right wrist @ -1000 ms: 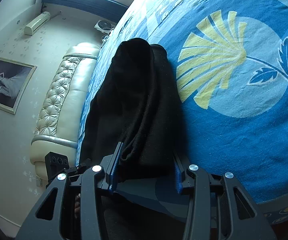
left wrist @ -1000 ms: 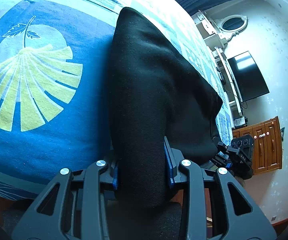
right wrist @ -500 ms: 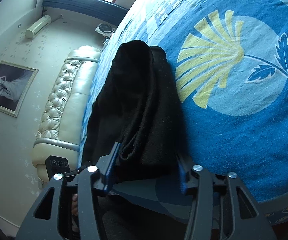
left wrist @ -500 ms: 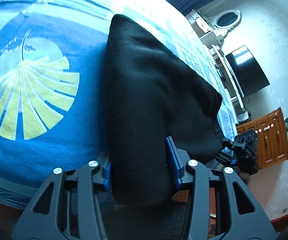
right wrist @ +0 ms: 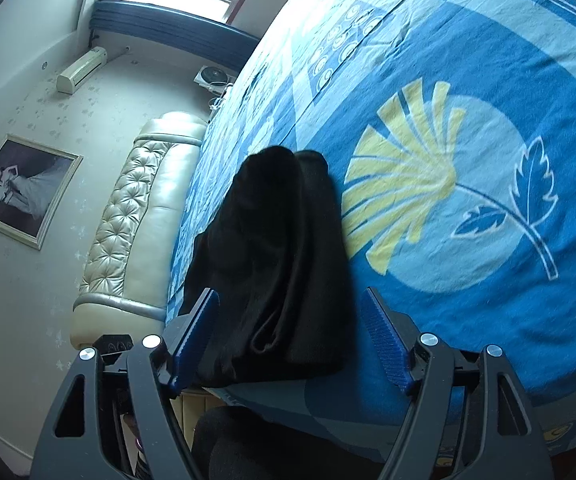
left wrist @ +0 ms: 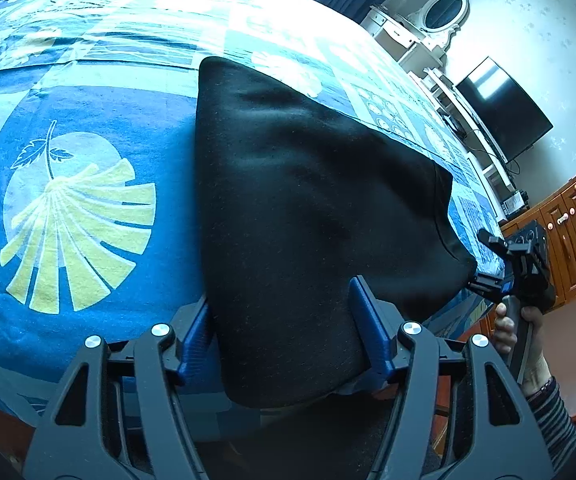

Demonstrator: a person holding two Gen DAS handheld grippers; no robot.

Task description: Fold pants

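Note:
Black pants [left wrist: 308, 200], folded into a thick strip, lie on the blue leaf-print bed sheet [left wrist: 68, 208] near the bed's front edge. My left gripper [left wrist: 282, 304] straddles one end; its jaws are opening, the cloth lying slack between the blue pads. My right gripper [right wrist: 290, 292] straddles the other end of the pants [right wrist: 272, 232]. Its jaws are opening too, and a gap shows beside the right pad [right wrist: 384, 336]. In the left wrist view, a hand [left wrist: 524, 320] holds the right gripper [left wrist: 484, 258] at the pants' far end.
A cream tufted headboard [right wrist: 140, 216] stands at one end of the bed. A TV [left wrist: 500, 108], a white dressing table with an oval mirror [left wrist: 446, 8] and a wooden cabinet [left wrist: 568, 240] line the opposite wall. The sheet [right wrist: 488, 160] stretches wide beyond the pants.
Both pairs of jaws have spread apart and let go of the pants' ends, which now rest loose on the bed. The left gripper has rolled a little.

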